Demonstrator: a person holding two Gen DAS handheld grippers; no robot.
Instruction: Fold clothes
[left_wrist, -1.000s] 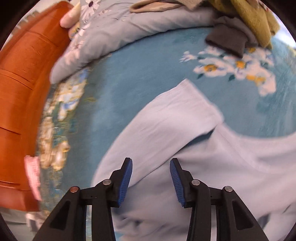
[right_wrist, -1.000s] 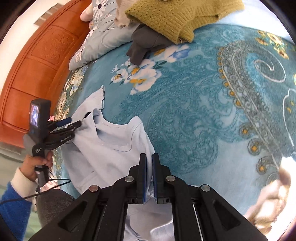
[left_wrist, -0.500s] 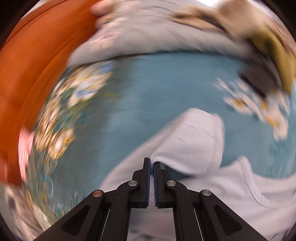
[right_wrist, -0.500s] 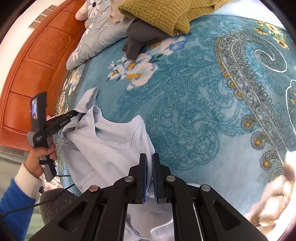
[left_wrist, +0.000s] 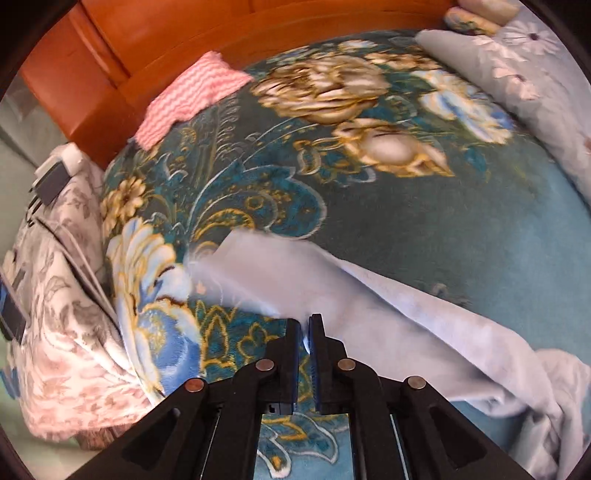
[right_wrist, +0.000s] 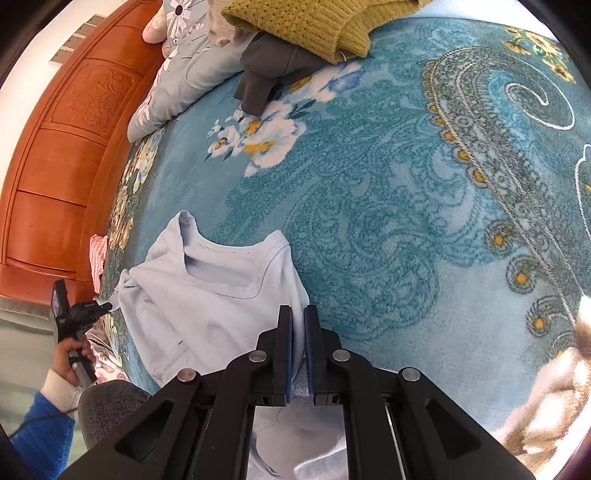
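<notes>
A pale blue T-shirt (right_wrist: 207, 306) lies crumpled on the teal patterned blanket (right_wrist: 388, 206), neckline facing away. My right gripper (right_wrist: 297, 321) is shut on the shirt's right edge near the shoulder. My left gripper (left_wrist: 304, 332) is shut on the shirt's left sleeve (left_wrist: 295, 280) and holds it stretched out toward the bed's left side; it also shows in the right wrist view (right_wrist: 105, 306), at the shirt's left edge.
An orange wooden headboard (right_wrist: 66, 147) runs along the left. A grey floral pillow (right_wrist: 184, 66), a dark grey garment (right_wrist: 273, 70) and a mustard knit sweater (right_wrist: 314, 22) lie at the far end. A pink zigzag cloth (left_wrist: 192, 92) and a floral quilt (left_wrist: 62, 295) sit by the bed's edge.
My left gripper shut on the sleeve, then swung left and pulled it outward toward the bed's edge. My right gripper stayed shut on the shirt.
</notes>
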